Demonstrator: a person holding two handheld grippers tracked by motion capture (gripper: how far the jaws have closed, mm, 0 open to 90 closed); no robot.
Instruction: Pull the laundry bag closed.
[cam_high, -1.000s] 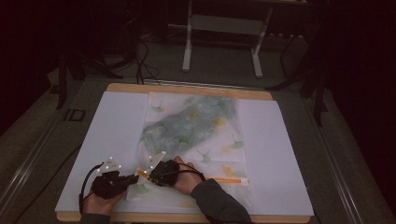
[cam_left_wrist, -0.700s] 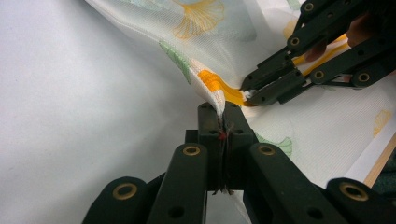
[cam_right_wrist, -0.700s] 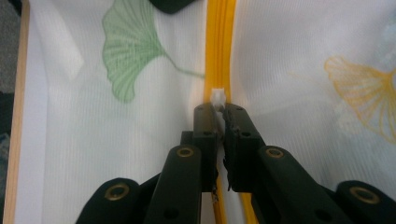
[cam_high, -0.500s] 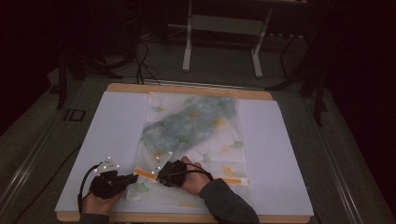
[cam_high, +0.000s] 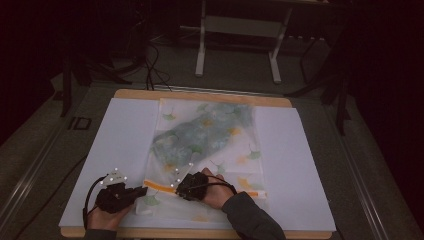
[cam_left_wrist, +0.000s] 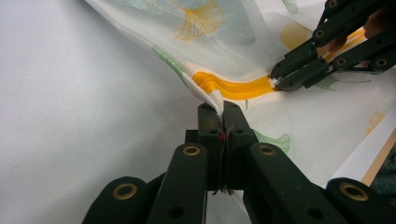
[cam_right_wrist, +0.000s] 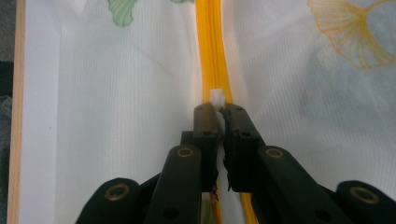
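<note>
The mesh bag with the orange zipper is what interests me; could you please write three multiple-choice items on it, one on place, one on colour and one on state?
1. Where does the left gripper grip the mesh bag?
A. at its corner by the zipper's end
B. at the far edge
C. at the middle of the bag

2. What colour is the zipper?
A. blue
B. orange
C. black

3. What is the right gripper doing?
A. hanging open above the table
B. lying on the white sheet
C. pinching the white slider

Answers: 1 A, the shut jaws hold fabric at the zipper's end; 2 B, an orange band; 3 C, the jaws close on the slider.
</note>
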